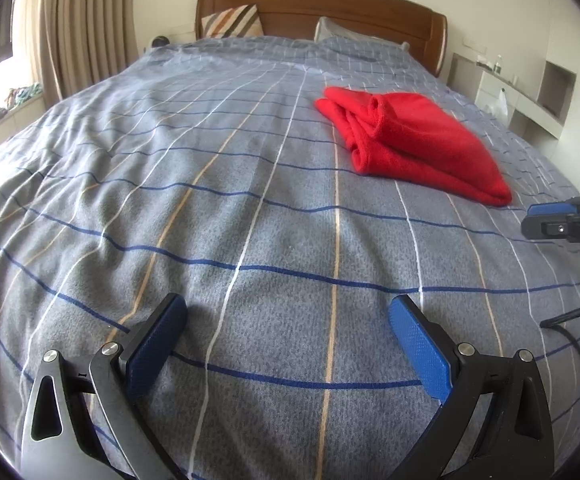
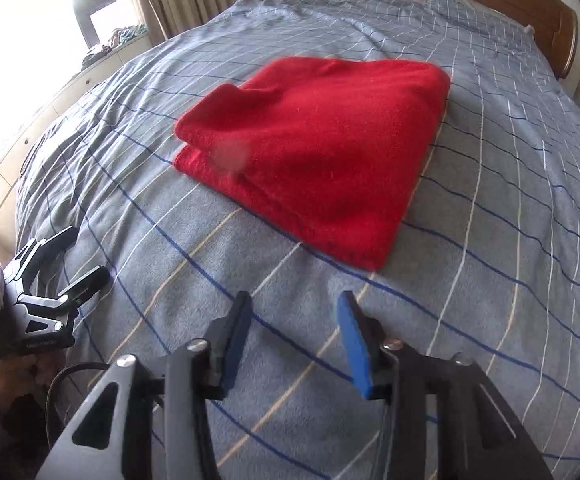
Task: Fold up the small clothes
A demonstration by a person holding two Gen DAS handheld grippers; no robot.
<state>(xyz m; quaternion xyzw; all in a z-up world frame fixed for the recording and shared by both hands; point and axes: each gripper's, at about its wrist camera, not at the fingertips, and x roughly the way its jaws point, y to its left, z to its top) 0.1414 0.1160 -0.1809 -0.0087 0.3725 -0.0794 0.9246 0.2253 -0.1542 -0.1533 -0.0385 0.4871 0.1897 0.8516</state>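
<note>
**Red garment folded on the bed, both grippers free**

Grey bedding with a grid of white, blue and tan lines (image 1: 250,208) covers the whole bed, and I see a wooden headboard (image 1: 329,4) at the far end with a striped cushion (image 1: 232,21) leaning on it. Beige curtains (image 1: 78,20) hang at the left, next to a bright window.

The red garment (image 2: 321,152) lies on the cover, folded into a thick, roughly square packet of several layers. In the left wrist view the same piece (image 1: 409,140) is far ahead and to the right, and there I see rolled edges at its left end. In the right wrist view it is directly in front of the fingers, near them but not touching.

My left gripper (image 1: 288,344) hovers over bare bedding with the jaws spread wide. Its blue pads (image 1: 417,348) have only the cover between them, so it grips nothing. From the right camera I see this gripper (image 2: 76,254) low at the left edge, held by a hand (image 2: 14,376), well apart from the garment.

My right gripper (image 2: 293,340) has its jaws parted to a moderate gap, narrower than the left one, and nothing is between them. It also shows at the right edge of the left view (image 1: 537,220), just beside the near corner of the red piece.
</note>
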